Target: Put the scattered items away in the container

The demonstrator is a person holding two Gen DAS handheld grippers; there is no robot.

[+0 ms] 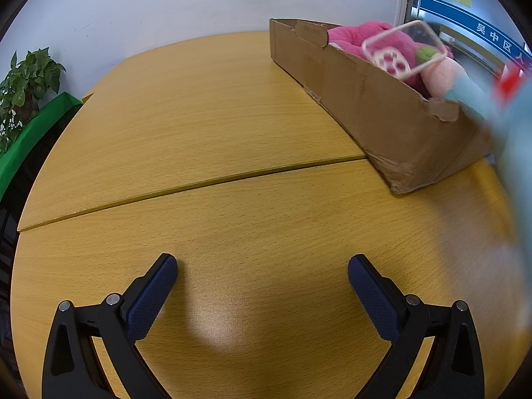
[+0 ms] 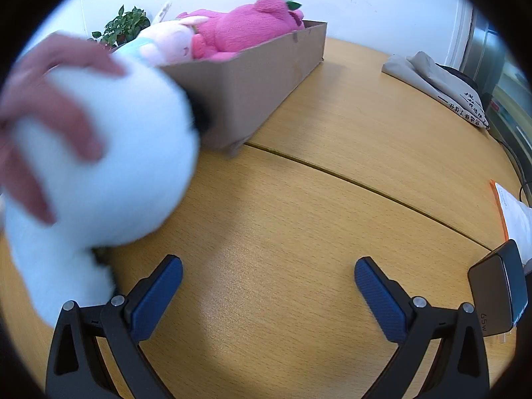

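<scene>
black charger [image 2: 497,291] says "65w"; blue sign [image 1: 492,38] has "吴中区人" in white; bag [image 2: 442,88] has print, too small 2 read

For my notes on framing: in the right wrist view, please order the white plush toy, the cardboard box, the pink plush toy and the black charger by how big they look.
1. white plush toy, though it is blurred and nearest the camera
2. cardboard box
3. pink plush toy
4. black charger

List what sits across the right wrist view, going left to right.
bare hand → white plush toy → cardboard box holding the pink plush → folded grey bag → black charger
</scene>
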